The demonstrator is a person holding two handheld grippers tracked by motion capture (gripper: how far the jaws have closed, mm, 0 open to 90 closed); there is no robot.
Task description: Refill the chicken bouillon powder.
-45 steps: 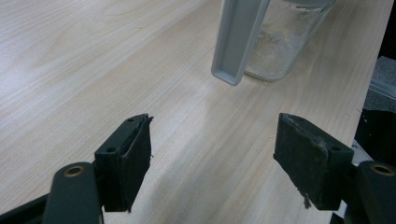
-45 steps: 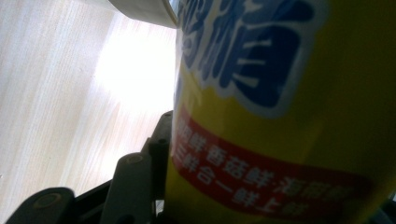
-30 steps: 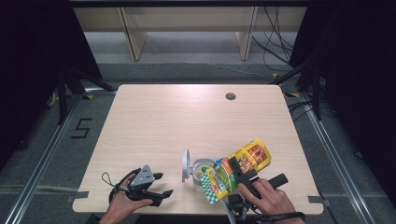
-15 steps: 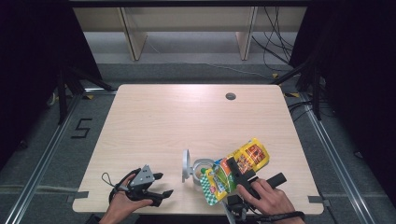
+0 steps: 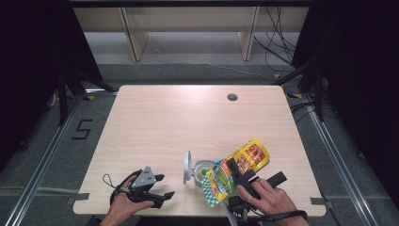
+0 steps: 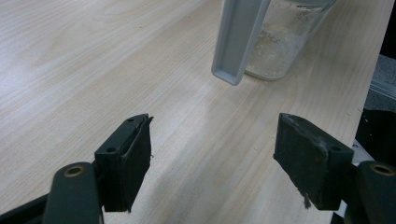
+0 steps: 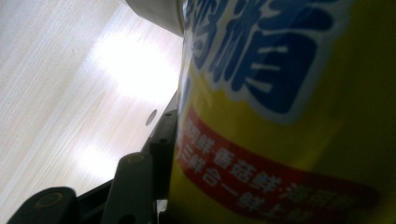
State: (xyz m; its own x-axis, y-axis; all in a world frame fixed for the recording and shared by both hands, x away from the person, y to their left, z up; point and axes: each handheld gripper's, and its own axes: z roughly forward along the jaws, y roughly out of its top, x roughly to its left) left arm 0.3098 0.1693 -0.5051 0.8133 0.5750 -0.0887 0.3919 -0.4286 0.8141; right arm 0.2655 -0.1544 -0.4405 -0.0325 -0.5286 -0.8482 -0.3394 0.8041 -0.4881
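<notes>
Yellow seasoning packet (image 5: 235, 167) clamped in right tool (image 5: 240, 176), tilted over clear jar (image 5: 202, 170) with white granules at its bottom, grey lid (image 5: 187, 165) flipped up, left tool (image 5: 157, 188) wide open, empty, resting on wooden tabletop (image 5: 179, 122) beside jar.

The yellow pouch (image 7: 289, 121) probably hides one right-gripper finger.

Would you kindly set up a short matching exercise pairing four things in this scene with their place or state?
Things:
1. yellow packet
2. clear container
3. left gripper
4. round hole

States or places:
A. jaws apart with nothing between them
B. held in the right gripper, tilted over the container
C. far part of the table
D. lid flipped up, pale grains inside

Pairs: 1-B, 2-D, 3-A, 4-C
</notes>
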